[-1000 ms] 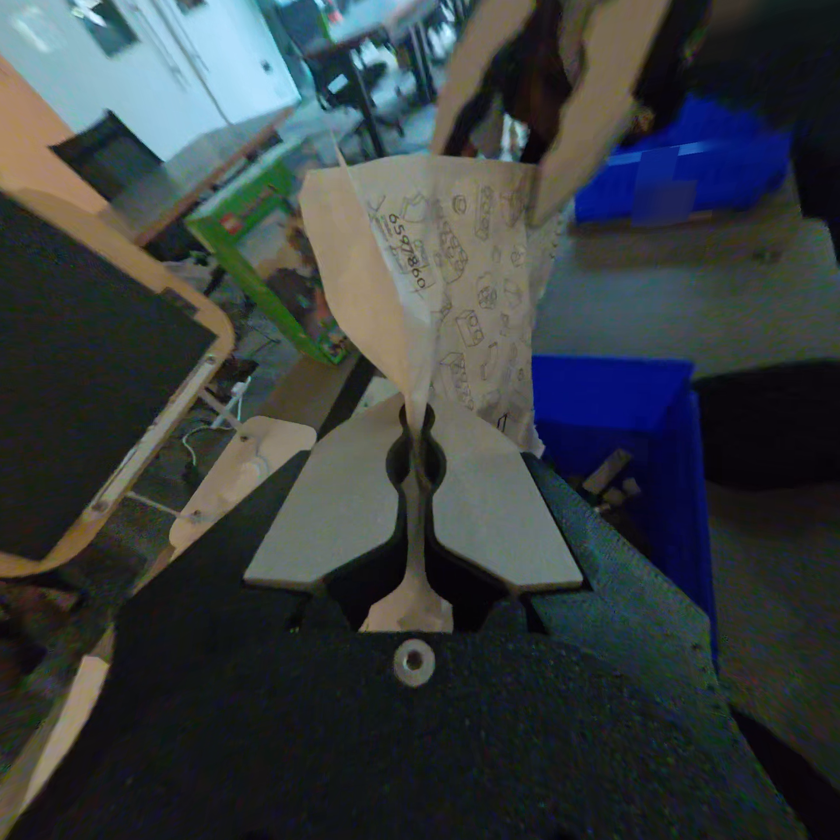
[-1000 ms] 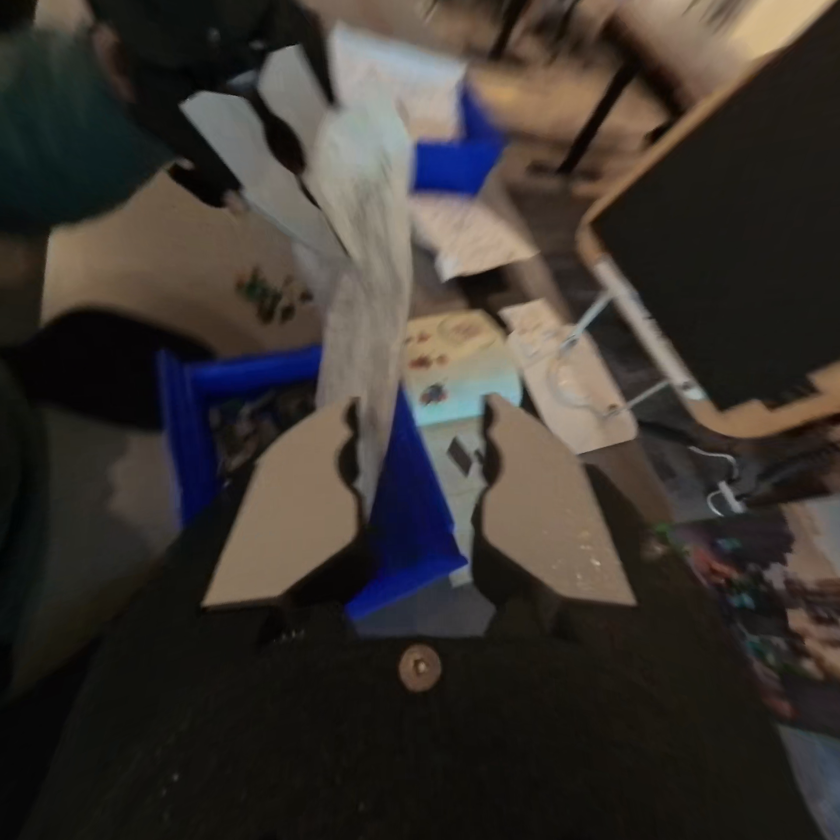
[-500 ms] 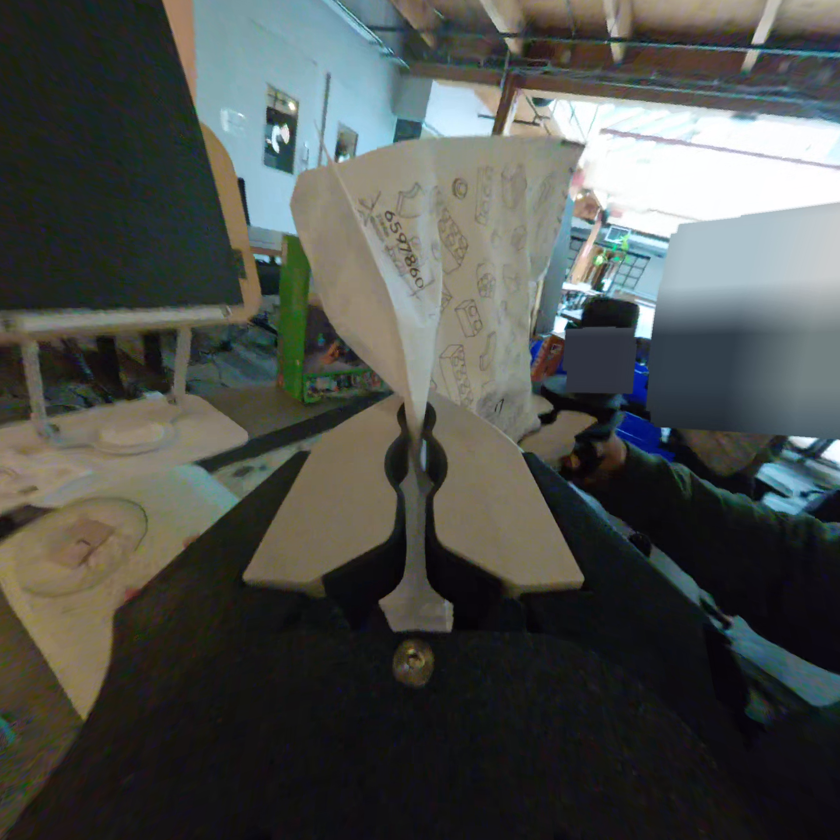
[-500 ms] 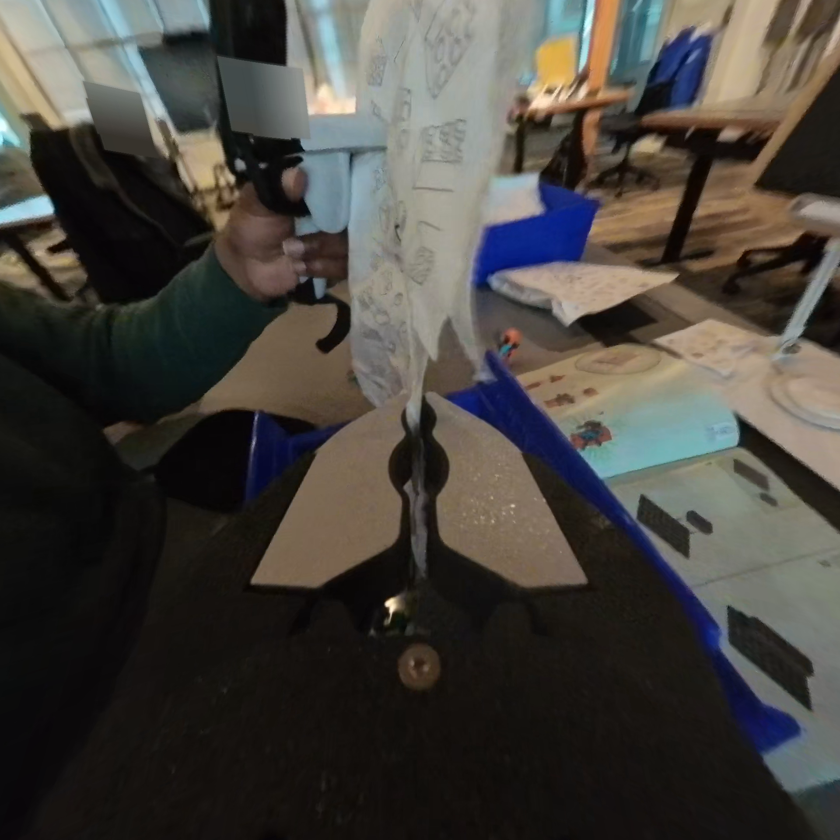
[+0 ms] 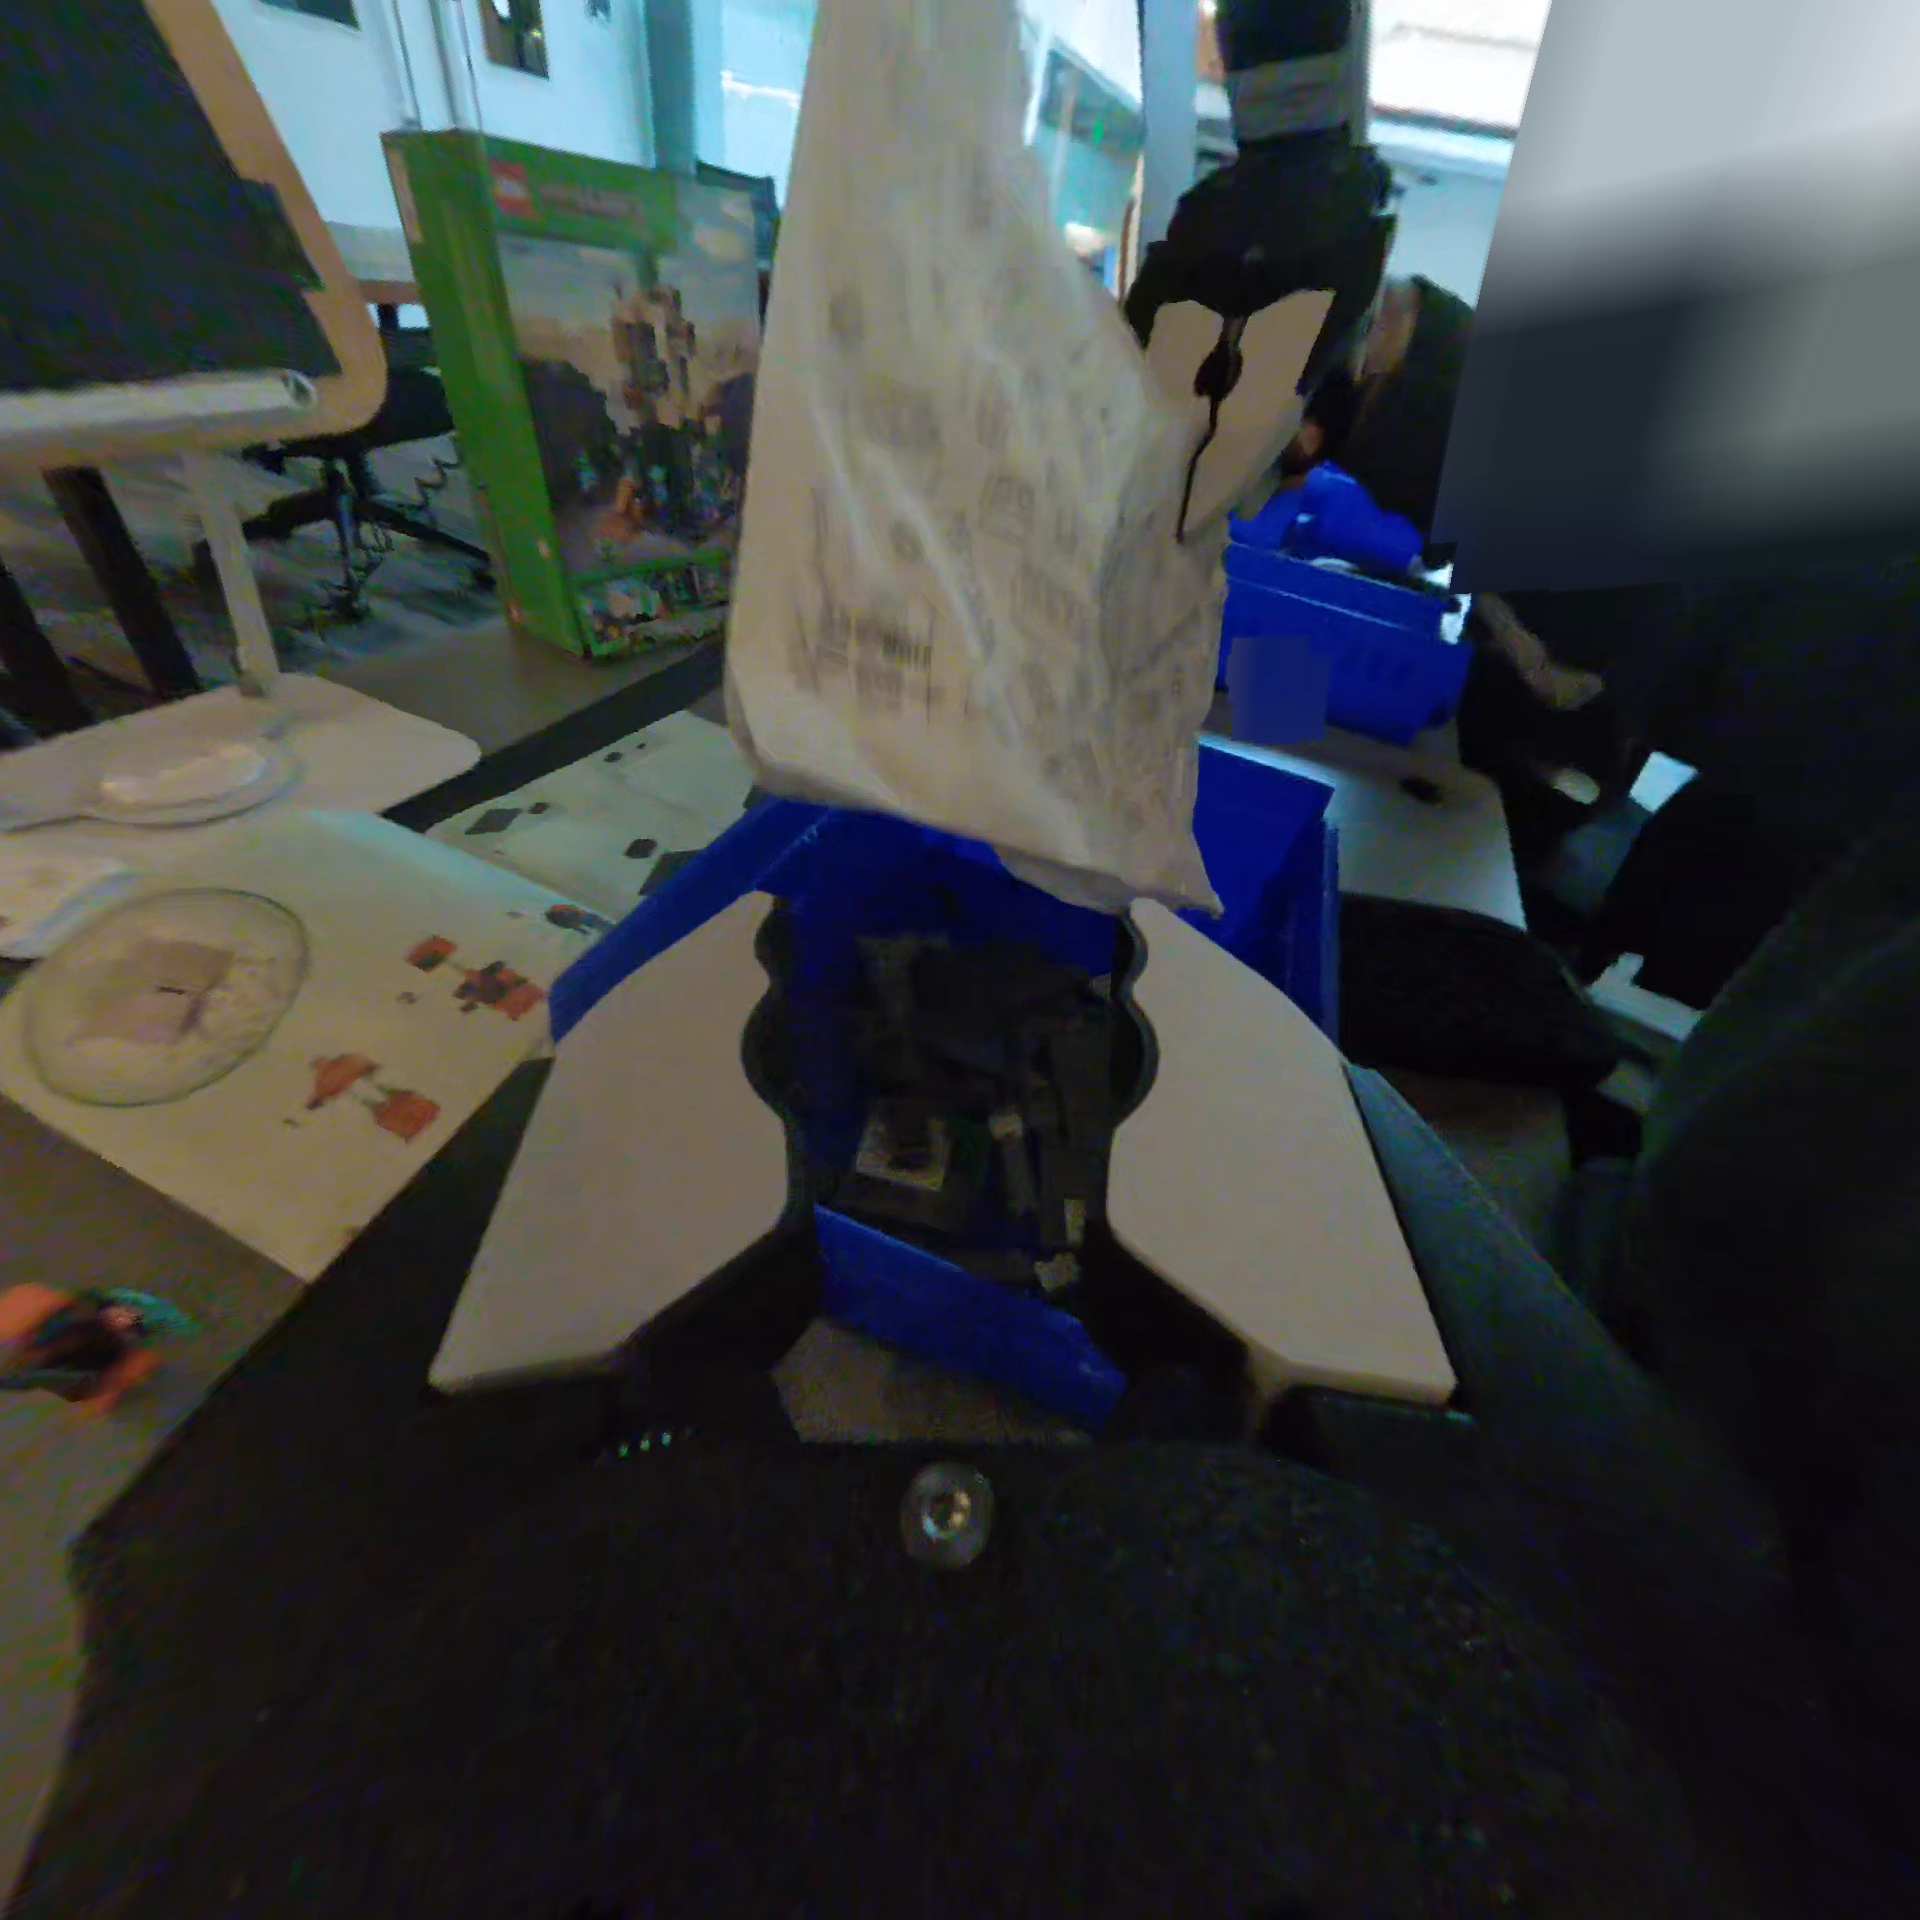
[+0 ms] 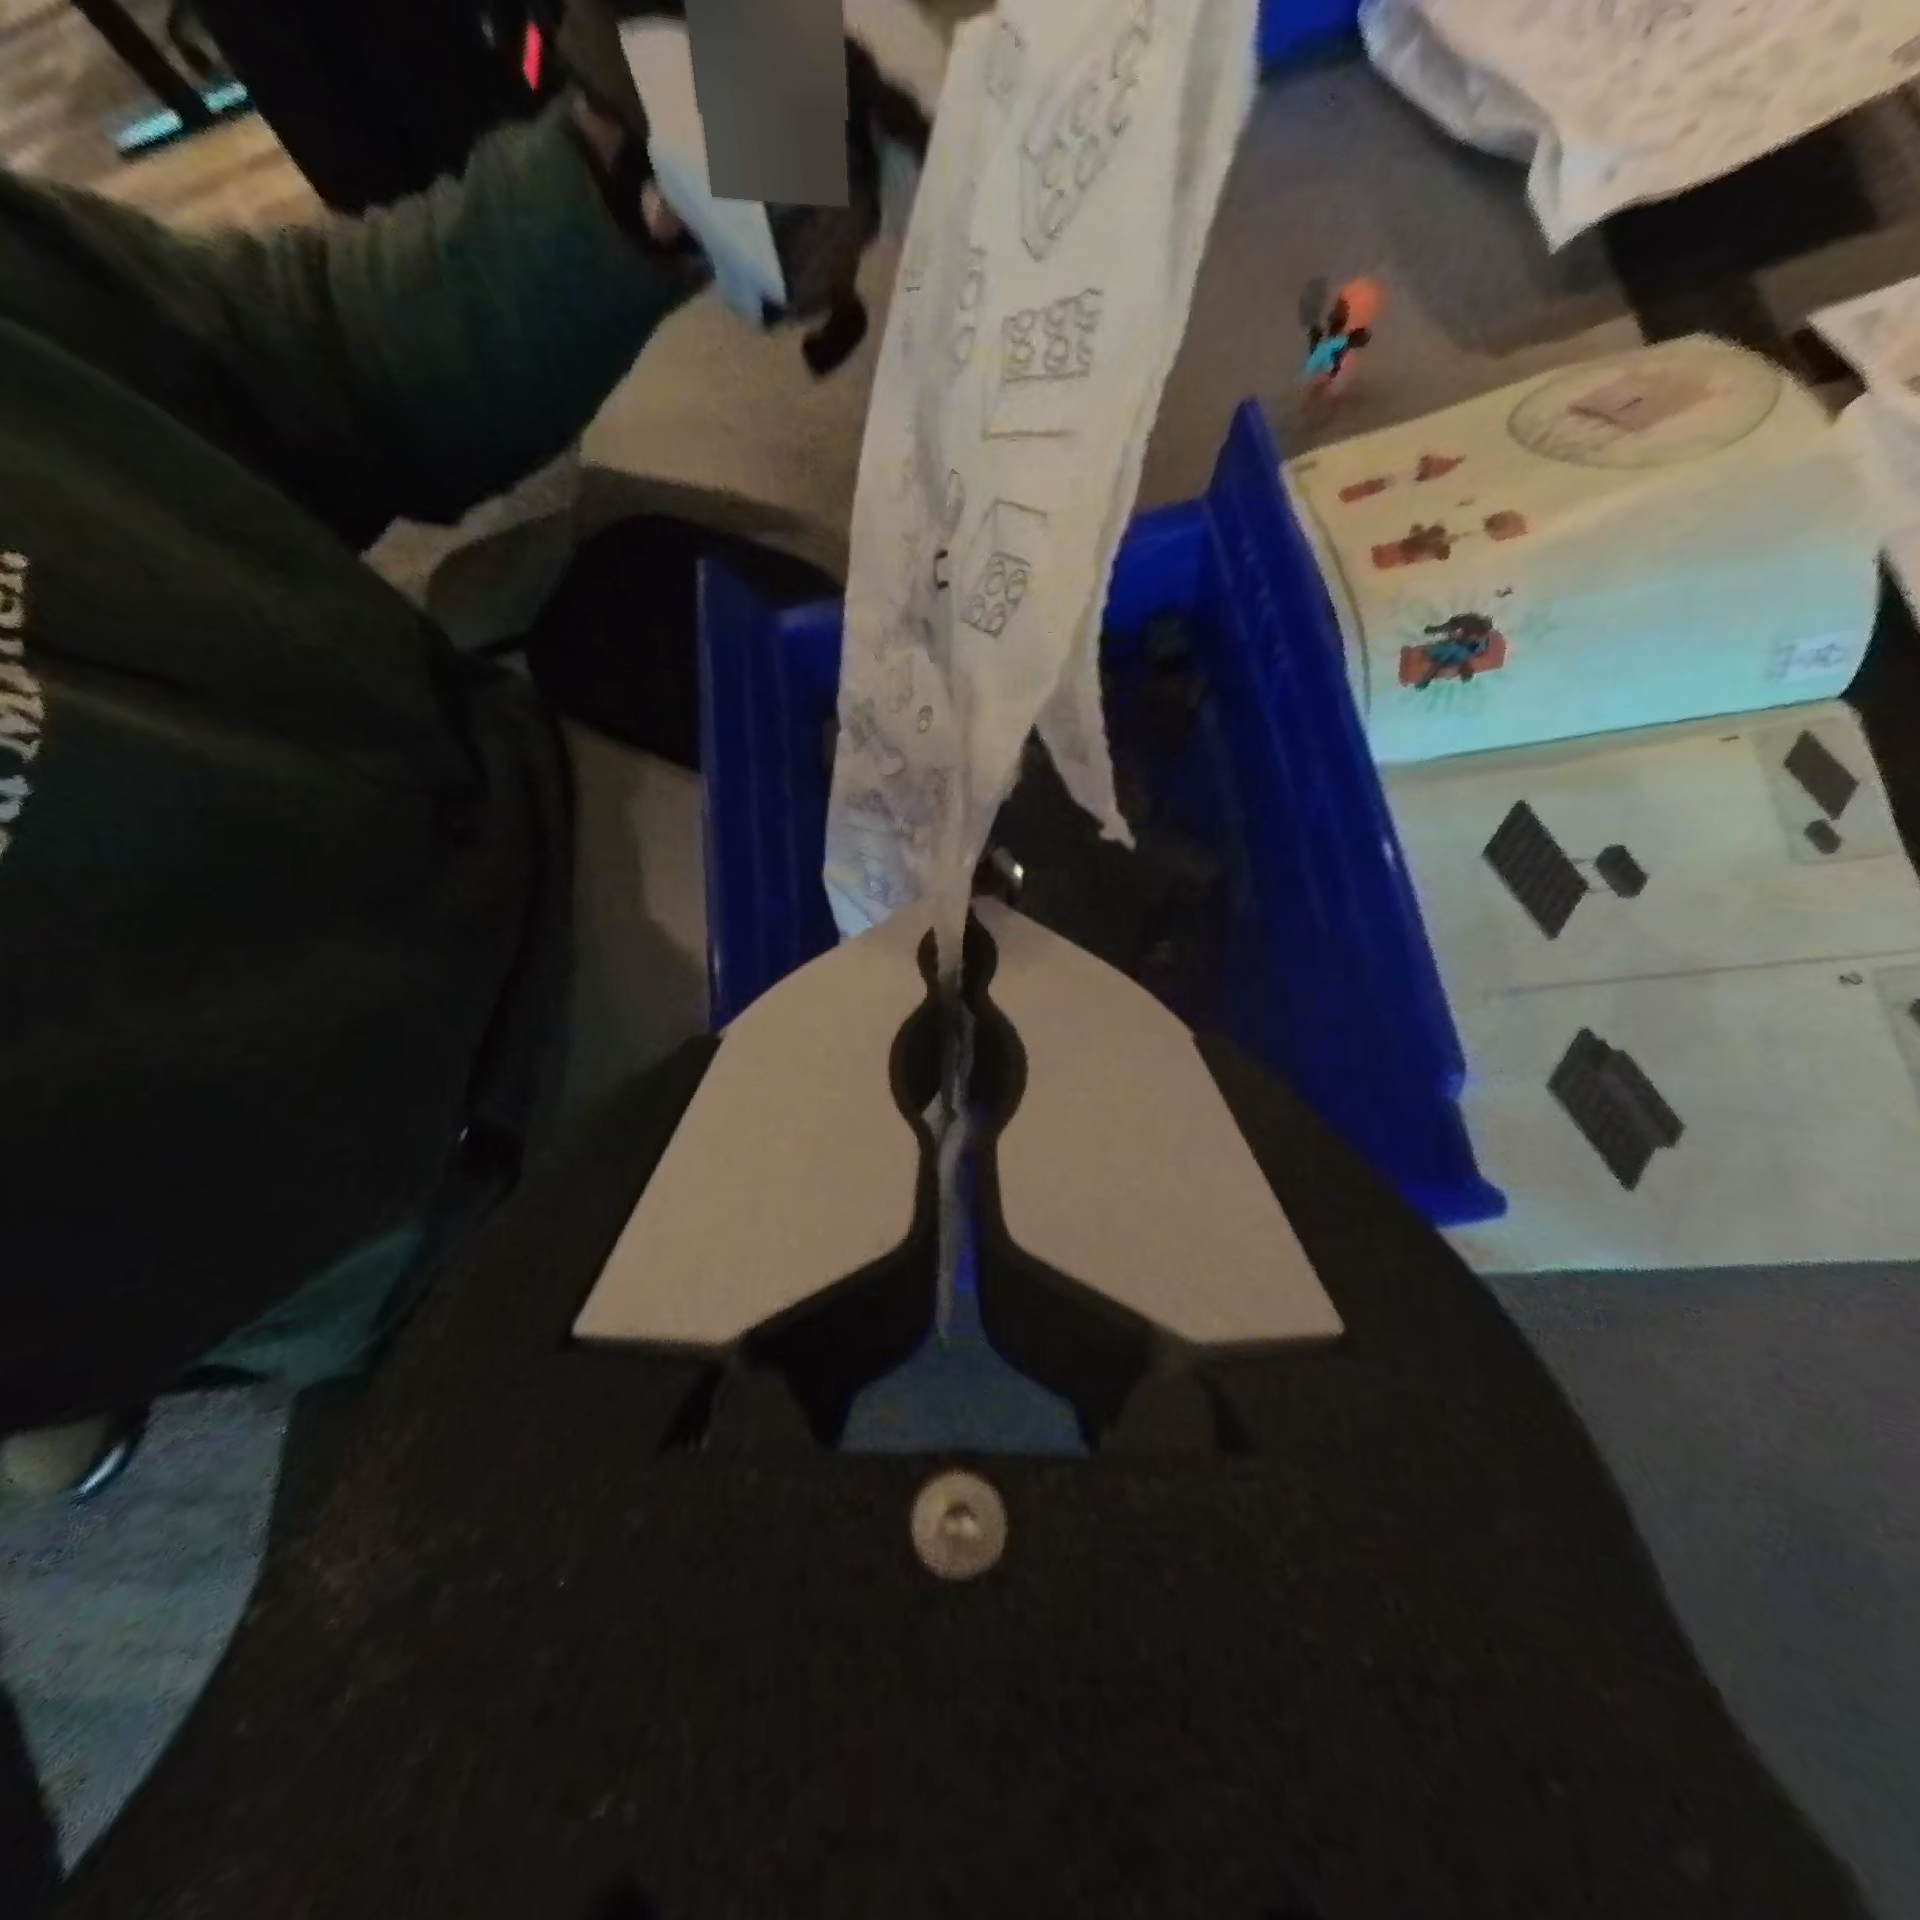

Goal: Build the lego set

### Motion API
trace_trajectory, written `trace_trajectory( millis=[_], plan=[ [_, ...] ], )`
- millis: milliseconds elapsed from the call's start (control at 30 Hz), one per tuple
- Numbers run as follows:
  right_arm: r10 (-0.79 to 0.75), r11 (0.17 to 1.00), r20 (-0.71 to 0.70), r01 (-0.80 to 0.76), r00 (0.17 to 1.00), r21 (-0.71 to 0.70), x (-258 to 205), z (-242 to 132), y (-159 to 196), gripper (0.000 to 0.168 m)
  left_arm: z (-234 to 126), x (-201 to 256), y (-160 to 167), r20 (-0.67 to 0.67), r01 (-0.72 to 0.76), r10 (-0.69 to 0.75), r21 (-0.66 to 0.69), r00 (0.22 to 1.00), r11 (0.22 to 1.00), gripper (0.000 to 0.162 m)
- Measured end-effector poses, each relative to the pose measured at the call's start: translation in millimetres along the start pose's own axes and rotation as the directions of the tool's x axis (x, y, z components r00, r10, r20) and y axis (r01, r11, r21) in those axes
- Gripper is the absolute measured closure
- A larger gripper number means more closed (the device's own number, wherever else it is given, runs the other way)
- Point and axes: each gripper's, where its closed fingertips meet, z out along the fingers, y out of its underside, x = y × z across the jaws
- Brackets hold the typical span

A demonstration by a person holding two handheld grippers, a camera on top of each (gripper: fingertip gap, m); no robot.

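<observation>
Above the blue bin (image 5: 1262, 852), at twelve o'clock in both wrist views, hangs the white printed paper bag (image 5: 966, 520); the right gripper (image 6: 956, 935) is clamped on its edge; the left gripper (image 5: 940, 966) is spread wide, empty, framing dark lego pieces (image 5: 987, 1091); instruction booklet (image 6: 1558, 582) at two o'clock.

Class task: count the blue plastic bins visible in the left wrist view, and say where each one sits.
2. One blue bin sits directly beyond the open left gripper, holding dark pieces beneath the hanging paper bag. A second blue bin stands farther back on the right. Others may be hidden.
</observation>
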Motion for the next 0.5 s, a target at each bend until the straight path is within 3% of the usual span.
trace_trajectory(
  millis=[133, 267, 367, 400, 467, 500],
  plan=[
    [-0.017, 0.993, 0.069, 0.024, 0.997, -0.113, -4.1, 0.0, 4.2, 0.168, 2.2, -3.9, -24.5, -0.036, -0.133, 0.131, -0.072, 0.991, 0.988, 0.091],
    [-0.04, 0.975, 0.136, 0.069, 0.99, -0.213, -8.3, 9.2, 2.1, 0.168, 34.8, -13.7, -27.4, -0.11, -0.204, 0.185, -0.193, 0.976, 0.96, 0.08],
    [-0.039, 0.962, 0.169, 0.082, 0.985, -0.259, -8.2, 16.0, -2.3, 0.168, 58.7, -3.1, -16.4, -0.277, -0.203, 0.13, -0.253, 0.952, 0.946, 0.083],
    [-0.041, 0.961, 0.175, 0.087, 0.984, -0.262, -8.0, 17.9, -4.1, 0.168, 66.1, -0.8, -11.7, -0.306, -0.224, 0.137, -0.268, 0.942, 0.937, 0.095],
    [-0.042, 0.957, 0.17, 0.089, 0.985, -0.278, -4.9, 19.7, -3.3, 0.168, 74.6, 3.0, -2.1, -0.344, -0.284, 0.175, -0.295, 0.922, 0.912, 0.15],
    [-0.045, 0.954, 0.152, 0.087, 0.987, -0.286, -0.9, 18.6, -0.7, 0.168, 78.3, 0.2, -2.4, -0.319, -0.272, 0.175, -0.291, 0.931, 0.917, 0.161]
  ],
)
